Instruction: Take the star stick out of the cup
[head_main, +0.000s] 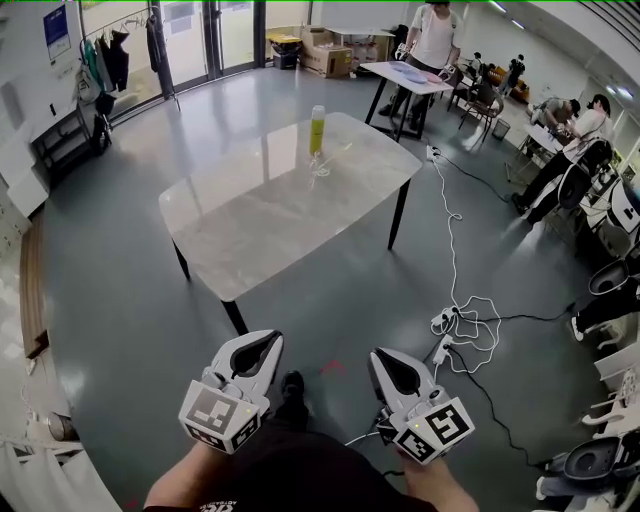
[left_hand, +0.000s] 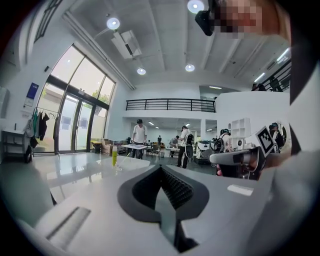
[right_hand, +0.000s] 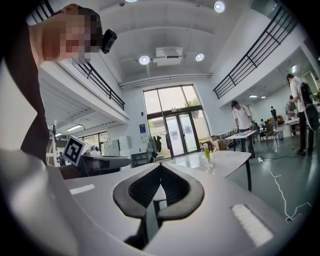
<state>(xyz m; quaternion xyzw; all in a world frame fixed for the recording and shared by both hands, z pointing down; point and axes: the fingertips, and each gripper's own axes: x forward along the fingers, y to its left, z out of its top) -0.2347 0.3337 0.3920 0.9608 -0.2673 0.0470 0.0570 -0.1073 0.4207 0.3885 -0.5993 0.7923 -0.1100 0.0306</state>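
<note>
Left gripper (head_main: 270, 342) and right gripper (head_main: 381, 358) clenched empty, open floor (head_main: 330, 310) before table (head_main: 240, 268) edge.

On the table (head_main: 250, 220), a tall yellow-green thing (head_main: 317, 128) and a clear thing (head_main: 318, 168) at its foot stand far off. They are too small in every view to tell which is the cup, and no stick can be made out. The tabletop hides the far legs. In its own view the left gripper (left_hand: 161, 168) covers the table's near part. The head view's lower edge cuts off the person's arms (head_main: 190, 478). The people (head_main: 435, 40) at the back are too small for detail.
</note>
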